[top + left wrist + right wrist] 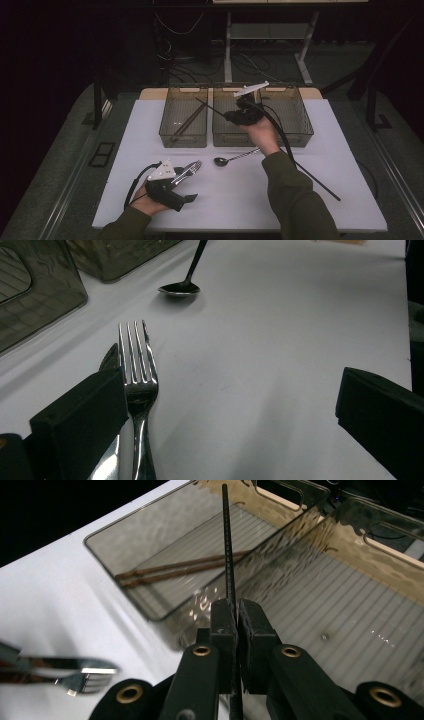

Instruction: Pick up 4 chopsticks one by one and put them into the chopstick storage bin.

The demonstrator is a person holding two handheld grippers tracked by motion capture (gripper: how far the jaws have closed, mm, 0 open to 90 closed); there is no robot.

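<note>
My right gripper [231,116] hangs over the middle bin [220,140], shut on a thin black chopstick [210,107]. In the right gripper view its jaws [239,611] pinch that chopstick [227,545], whose tip reaches over the left bin [150,550]. Two brown chopsticks [175,570] lie inside that bin [183,131]. At the front left, my left gripper [185,185] rests on the table, open. A silver fork [137,375] lies between its jaws, close against the left one, tines pointing away. The same fork [189,169] points toward a dark spoon [232,158].
Three clear bins stand in a row at the table's back; the right bin [300,132] holds nothing I can make out. The spoon [180,287] lies just in front of the bins. The right gripper's black cable [315,180] trails across the table's right side.
</note>
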